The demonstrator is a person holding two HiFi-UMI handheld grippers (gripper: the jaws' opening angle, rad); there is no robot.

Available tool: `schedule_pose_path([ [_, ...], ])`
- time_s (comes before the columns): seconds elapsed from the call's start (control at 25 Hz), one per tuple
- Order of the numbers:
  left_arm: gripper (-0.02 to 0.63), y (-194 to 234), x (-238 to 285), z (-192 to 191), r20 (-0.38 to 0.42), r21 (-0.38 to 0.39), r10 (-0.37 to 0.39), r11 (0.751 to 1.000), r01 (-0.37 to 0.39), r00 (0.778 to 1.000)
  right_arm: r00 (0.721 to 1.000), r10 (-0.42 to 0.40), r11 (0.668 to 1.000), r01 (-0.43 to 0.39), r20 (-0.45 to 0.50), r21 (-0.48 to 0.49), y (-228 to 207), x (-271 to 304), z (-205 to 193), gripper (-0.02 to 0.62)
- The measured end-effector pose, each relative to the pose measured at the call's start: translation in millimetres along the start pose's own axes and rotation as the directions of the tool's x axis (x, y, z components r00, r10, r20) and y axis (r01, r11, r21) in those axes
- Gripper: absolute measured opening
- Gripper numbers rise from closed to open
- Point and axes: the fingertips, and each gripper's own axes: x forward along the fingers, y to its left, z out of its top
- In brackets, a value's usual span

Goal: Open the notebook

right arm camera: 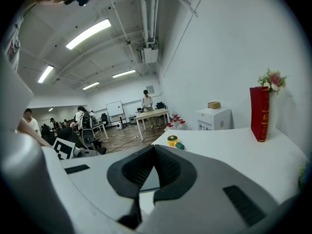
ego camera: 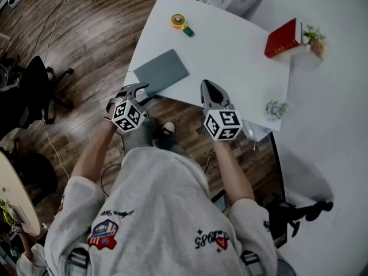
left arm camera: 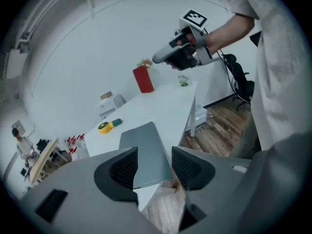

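The grey notebook [ego camera: 161,71] lies closed on the near left corner of the white table [ego camera: 230,56]. My left gripper [ego camera: 141,91] hangs just off that corner, a little below the table's edge, pointing at the notebook. Its jaws stand open with nothing between them. In the left gripper view the notebook [left arm camera: 146,150] shows through the gap of that gripper [left arm camera: 153,165], beyond the pads. My right gripper [ego camera: 208,86] sits at the table's near edge, to the right of the notebook, its tips meeting and nothing held. In the right gripper view the right gripper [right arm camera: 154,148] is shut.
A yellow tape measure [ego camera: 179,22] lies at the table's far side. A red book [ego camera: 283,38] stands by flowers [ego camera: 315,39] at the right. A small plant [ego camera: 276,108] is at the near right corner. An office chair [ego camera: 34,91] stands on the wooden floor to the left.
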Motion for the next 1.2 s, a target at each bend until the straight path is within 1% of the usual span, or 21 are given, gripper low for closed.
schedule_pose_path([
  [0.12,0.215,-9,11,-10,-0.038,0.094,-0.047,0.994,0.05,0.998,1.0,-0.003,1.0,0.003,-0.01,-0.006,-2,3,-1,0.003],
  [0.28,0.215,-21,26,-24,-0.091,0.191,-0.087,0.976,0.103,0.992,1.0,-0.012,1.0,0.012,-0.017,-0.006,-7,5,-2,0.003],
  [0.36,0.215,-26,33,-37,-0.124,0.241,-0.094,0.963,0.122,0.988,1.0,-0.019,1.0,0.019,-0.021,-0.004,-10,4,-3,0.003],
  [0.44,0.213,-27,38,-49,-0.147,0.274,-0.091,0.953,0.129,0.985,0.999,-0.025,1.0,0.025,-0.026,-0.004,-11,2,-5,0.003],
  [0.52,0.212,-26,42,-57,-0.159,0.282,-0.086,0.951,0.129,0.984,0.999,-0.034,0.999,0.033,-0.033,-0.005,-14,0,-7,0.003],
  [0.64,0.206,-24,46,-64,-0.156,0.265,-0.071,0.958,0.111,0.985,0.998,-0.049,0.999,0.049,-0.039,0.001,-17,-4,-11,0.003],
  [0.88,0.189,-20,57,-63,-0.128,0.231,-0.039,0.971,0.068,0.991,0.997,-0.066,0.998,0.066,-0.047,0.009,-21,-7,-15,0.003],
  [1.0,0.181,-22,59,-62,-0.12,0.228,-0.042,0.971,0.068,0.992,0.996,-0.069,0.997,0.07,-0.05,0.011,-20,-9,-17,0.003],
  [1.12,0.08,-28,57,-61,-0.111,0.246,-0.056,0.966,0.082,0.992,0.996,-0.068,0.998,0.069,-0.054,0.009,-20,-10,-17,0.003],
  [1.2,0.077,-29,58,-65,-0.115,0.277,-0.027,0.959,0.058,0.993,0.996,-0.069,0.998,0.07,-0.056,0.011,-21,-11,-17,0.003],
])
